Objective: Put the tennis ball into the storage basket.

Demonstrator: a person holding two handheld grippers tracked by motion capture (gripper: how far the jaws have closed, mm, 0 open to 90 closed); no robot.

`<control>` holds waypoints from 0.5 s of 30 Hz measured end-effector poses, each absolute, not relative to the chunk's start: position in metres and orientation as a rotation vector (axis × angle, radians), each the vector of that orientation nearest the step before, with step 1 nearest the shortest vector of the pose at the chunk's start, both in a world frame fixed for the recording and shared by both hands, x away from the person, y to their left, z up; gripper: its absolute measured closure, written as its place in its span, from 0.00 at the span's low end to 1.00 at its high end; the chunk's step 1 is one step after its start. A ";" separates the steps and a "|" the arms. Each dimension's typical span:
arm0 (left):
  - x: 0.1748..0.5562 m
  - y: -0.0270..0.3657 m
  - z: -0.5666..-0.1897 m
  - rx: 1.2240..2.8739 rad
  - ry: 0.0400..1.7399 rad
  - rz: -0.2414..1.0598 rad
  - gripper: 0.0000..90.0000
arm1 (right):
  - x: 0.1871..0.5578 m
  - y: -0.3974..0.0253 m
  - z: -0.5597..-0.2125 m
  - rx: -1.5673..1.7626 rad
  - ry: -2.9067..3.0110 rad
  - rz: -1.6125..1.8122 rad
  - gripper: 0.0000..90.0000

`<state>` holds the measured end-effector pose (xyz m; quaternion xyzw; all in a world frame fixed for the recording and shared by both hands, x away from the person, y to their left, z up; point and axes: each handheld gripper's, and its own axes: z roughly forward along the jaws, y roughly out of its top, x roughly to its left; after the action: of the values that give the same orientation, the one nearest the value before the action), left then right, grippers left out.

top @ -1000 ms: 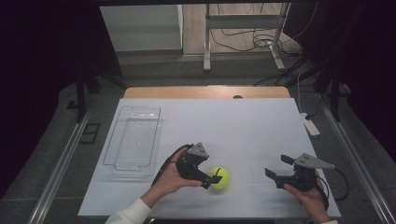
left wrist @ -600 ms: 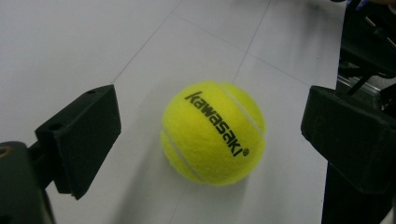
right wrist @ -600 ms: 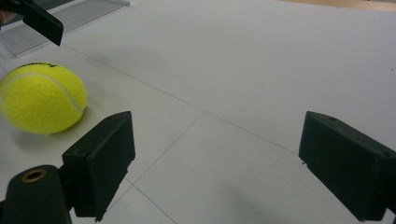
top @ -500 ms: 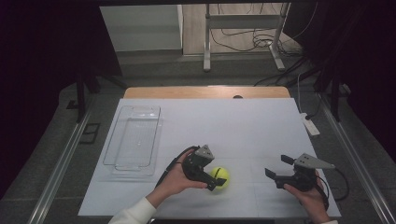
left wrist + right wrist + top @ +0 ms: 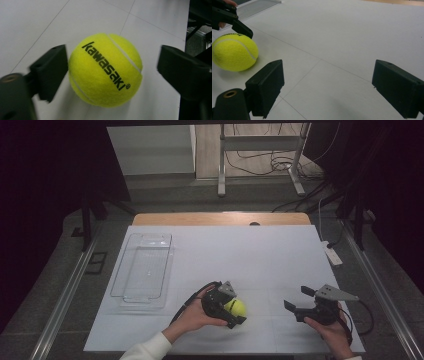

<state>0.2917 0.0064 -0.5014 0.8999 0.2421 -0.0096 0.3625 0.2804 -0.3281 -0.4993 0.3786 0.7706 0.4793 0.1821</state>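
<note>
A yellow tennis ball (image 5: 235, 307) marked "kawasaki" (image 5: 105, 71) lies on the white table near the front edge. My left gripper (image 5: 234, 314) is open and straddles it. In the left gripper view one jaw nearly touches the ball's left side, and a gap remains at the other jaw. My right gripper (image 5: 299, 299) is held in a hand at the front right, open with nothing between its jaws (image 5: 328, 85). It points toward the ball (image 5: 234, 52), which lies well to its left with the left gripper's jaw (image 5: 239, 27) over it.
A clear plastic tray (image 5: 145, 238) stands empty on the left of the white table (image 5: 250, 255), beyond the left gripper. A small white device (image 5: 332, 255) lies at the table's right edge. Dark floor and metal rails surround the table.
My left gripper has slid a little to the right, so its jaws now reach around the ball. The ball and the right gripper have stayed in place.
</note>
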 end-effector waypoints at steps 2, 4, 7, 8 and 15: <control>0.292 0.008 -0.502 2.316 0.633 -0.025 0.26 | 0.281 -0.328 -0.499 1.072 2.174 1.353 0.12; 0.293 0.009 -0.502 2.313 0.638 -0.030 0.28 | 0.281 -0.328 -0.499 1.072 2.173 1.353 0.12; 0.293 0.009 -0.502 2.317 0.632 -0.026 0.29 | 0.281 -0.328 -0.499 1.071 2.174 1.351 0.12; 0.293 0.009 -0.502 2.318 0.631 -0.023 0.30 | 0.281 -0.328 -0.499 1.072 2.174 1.351 0.12; 0.292 0.010 -0.501 2.316 0.627 -0.022 0.30 | 0.280 -0.329 -0.499 1.073 2.172 1.345 0.13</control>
<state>0.2924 0.0101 -0.5007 0.8995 0.2436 -0.0084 0.3626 0.2804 -0.3288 -0.4992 0.3808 0.7703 0.4772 0.1844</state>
